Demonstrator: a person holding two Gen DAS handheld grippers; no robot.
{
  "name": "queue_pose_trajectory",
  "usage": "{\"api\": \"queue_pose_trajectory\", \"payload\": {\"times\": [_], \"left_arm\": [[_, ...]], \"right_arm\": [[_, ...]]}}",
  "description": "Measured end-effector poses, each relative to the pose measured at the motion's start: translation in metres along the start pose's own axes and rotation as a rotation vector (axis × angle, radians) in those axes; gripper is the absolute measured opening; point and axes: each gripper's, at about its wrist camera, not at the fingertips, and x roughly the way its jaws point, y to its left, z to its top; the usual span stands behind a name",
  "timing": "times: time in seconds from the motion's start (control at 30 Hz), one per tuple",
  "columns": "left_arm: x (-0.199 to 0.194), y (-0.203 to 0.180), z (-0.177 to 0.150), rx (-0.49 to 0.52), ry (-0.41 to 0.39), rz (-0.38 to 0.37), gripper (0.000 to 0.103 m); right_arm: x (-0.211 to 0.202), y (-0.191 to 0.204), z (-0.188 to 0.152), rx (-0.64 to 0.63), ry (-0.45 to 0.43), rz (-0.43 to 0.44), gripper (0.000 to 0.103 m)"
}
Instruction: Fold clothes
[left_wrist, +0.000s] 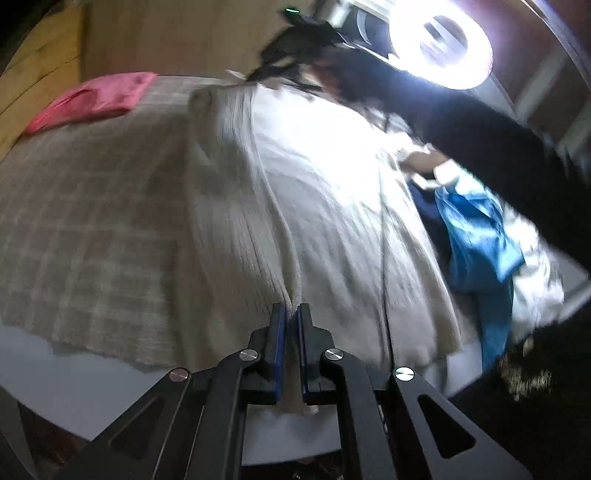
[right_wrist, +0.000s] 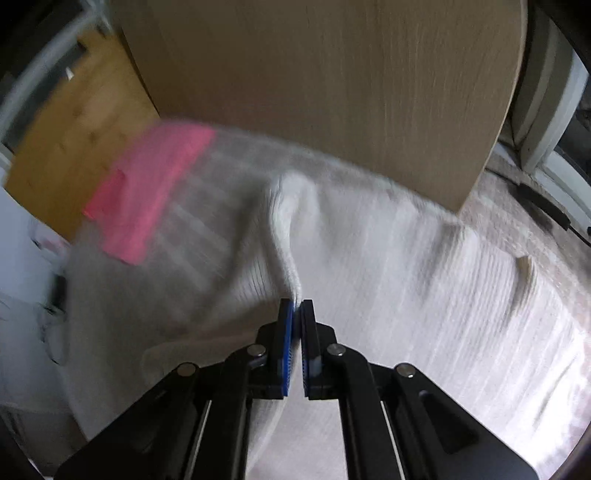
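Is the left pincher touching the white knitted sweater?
Touching. In the left wrist view the left gripper has its blue pads closed on a pinched ridge of the white knitted sweater, with cloth running down between them.

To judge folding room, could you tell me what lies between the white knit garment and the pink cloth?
Only bare plaid blanket lies between the white knit garment and the pink cloth, shown best in the left wrist view.

A cream ribbed knit garment (left_wrist: 325, 192) lay spread across the checked-cloth surface, its fabric drawn up into a narrow ridge at the near edge. A pink folded garment (left_wrist: 92, 99) rested flat at the far left corner, apart from the cream one. To the right, a shiny blue garment (left_wrist: 476, 240) lay crumpled beside white fabric.
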Motion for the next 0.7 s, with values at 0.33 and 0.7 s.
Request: {"api": "queue_pose_trajectory", "payload": {"times": [0.33,0.7], "left_arm": [[-0.013,0.036,-0.011,-0.147,-0.002,0.101,0.033],[0.017,0.05,-0.016,-0.215,0.061,0.105,0.052]], "right_arm": [[-0.032,0.071,-0.017,-0.167,-0.05,0.16,0.048],[0.017,0.127,-0.019,-0.317,0.061,-0.025,0.017]]}}
